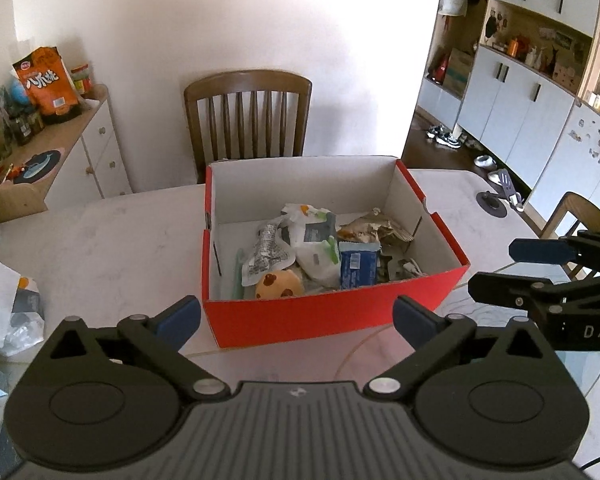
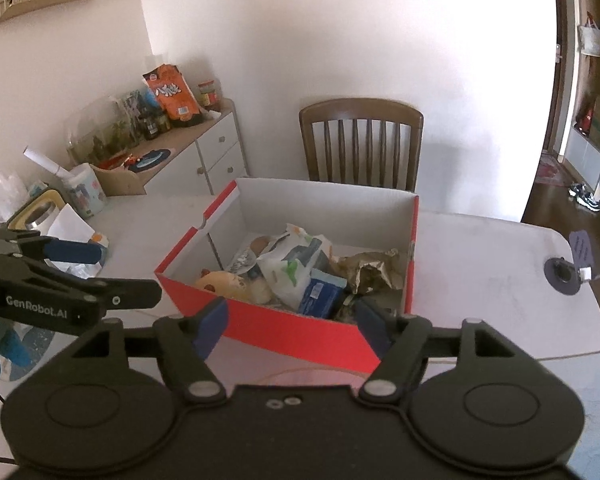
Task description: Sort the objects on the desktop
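A red cardboard box with a white inside stands on the pale table. In it lie crumpled white wrappers, a blue packet, a brown crumpled bag and a round cookie-like toy. My left gripper hovers just in front of the box's near wall, open with nothing between its blue pads. My right gripper is at the box's near right corner, also open and empty.
A wooden chair stands behind the table. A sideboard at the left carries an orange snack bag and jars. Plastic bags lie at the table's left edge, a small round stand at the far right.
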Demonstrator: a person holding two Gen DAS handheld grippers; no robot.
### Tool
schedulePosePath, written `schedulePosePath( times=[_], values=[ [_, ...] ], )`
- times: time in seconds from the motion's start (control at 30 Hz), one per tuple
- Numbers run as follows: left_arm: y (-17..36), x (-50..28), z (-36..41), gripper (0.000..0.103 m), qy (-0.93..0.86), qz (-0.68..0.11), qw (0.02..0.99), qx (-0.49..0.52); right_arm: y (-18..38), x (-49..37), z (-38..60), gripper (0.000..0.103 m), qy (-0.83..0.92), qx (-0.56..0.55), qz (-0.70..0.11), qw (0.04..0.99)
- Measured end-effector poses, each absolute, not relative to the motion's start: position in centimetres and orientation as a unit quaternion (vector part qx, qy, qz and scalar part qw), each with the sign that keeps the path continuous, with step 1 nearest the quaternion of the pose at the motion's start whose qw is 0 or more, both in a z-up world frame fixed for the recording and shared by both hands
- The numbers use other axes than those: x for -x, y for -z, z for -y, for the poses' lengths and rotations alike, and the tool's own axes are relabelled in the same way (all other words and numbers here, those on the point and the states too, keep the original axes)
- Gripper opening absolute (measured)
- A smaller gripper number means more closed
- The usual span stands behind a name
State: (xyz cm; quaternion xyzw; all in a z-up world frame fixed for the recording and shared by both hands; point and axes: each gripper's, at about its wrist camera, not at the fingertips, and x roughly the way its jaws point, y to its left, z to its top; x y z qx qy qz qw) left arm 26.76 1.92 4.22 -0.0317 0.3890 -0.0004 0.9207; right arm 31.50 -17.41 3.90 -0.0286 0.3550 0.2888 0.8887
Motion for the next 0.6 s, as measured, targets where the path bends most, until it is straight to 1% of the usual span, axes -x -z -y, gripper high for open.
schedulePosePath(
  times=[0.1, 0.2, 0.6],
  values=[
    [-4.1, -26.2, -1.6, 0.103, -0.004, -0.389, 0.921, 0.029, -3.9, -31.1, 17.7, 0.077, -0.283, 0.025, -0.353, 0.891],
    [-4.0, -25.7, -1.4, 0.103, -0.007, -0.392, 0.919, 0.025, -3.8, -30.8, 17.9, 0.078, -0.277, 0.025, -0.348, 0.895],
    [-4.2, -23.2, -0.4, 0.103, 0.003, -0.391, 0.920, 0.032, -3.3, -29.5, 18.7, 0.081, -0.264, 0.023, -0.347, 0.900]
  ],
)
